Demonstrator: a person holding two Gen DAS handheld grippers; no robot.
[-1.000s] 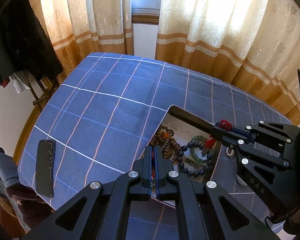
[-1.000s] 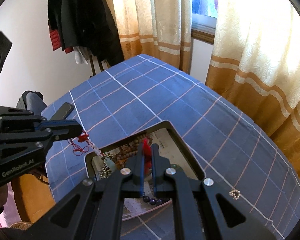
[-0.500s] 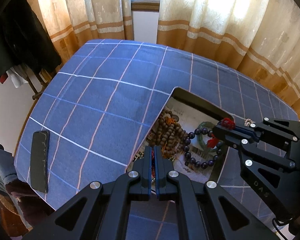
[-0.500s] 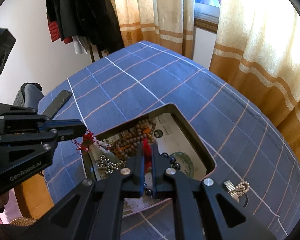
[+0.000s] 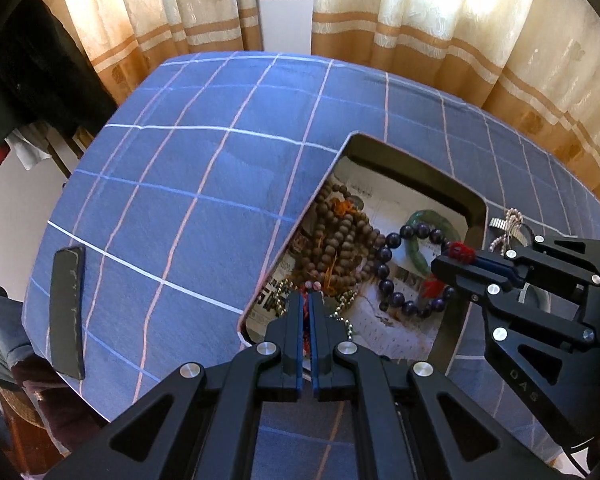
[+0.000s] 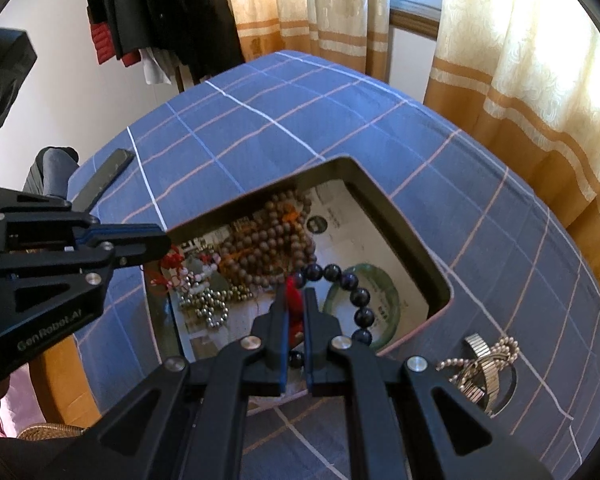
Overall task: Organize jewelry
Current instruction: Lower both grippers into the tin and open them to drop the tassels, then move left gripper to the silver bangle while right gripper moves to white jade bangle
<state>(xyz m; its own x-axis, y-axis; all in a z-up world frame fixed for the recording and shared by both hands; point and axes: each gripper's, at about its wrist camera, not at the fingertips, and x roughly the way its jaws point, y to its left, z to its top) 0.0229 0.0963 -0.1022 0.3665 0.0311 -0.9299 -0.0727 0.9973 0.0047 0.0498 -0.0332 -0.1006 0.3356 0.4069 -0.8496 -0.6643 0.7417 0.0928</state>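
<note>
Two hand-held grippers on the go, both hanging over the black tray (image 6: 404, 220) that sits on the blue checked cloth (image 5: 188, 184) of the desk, toward its right edge. My left hand-held gripper (image 5: 307, 300) is pinched nearly closed on a red cord strung with pink and white beads (image 6: 188, 276), which trails off its tips at the tray's left side. My right hand-held gripper (image 6: 296, 304) is also clamped narrow, holding the red tassel (image 6: 294, 300) of the dark purple bead bracelet (image 5: 392, 276), so the loop hangs from it over the tray's middle. Under that loop lies a green bangle (image 6: 380, 292) on the printed paper lining the tray. Brown wooden beads (image 5: 340, 236) are heaped at the tray's far left corner, with a silvery ball chain (image 6: 208, 304) beside them. Outside the tray, by its right rim, a metal stretch band and pearl strand (image 6: 484, 356) sit on the cloth. A black phone (image 5: 68, 308) lies near the desk's left edge.
</note>
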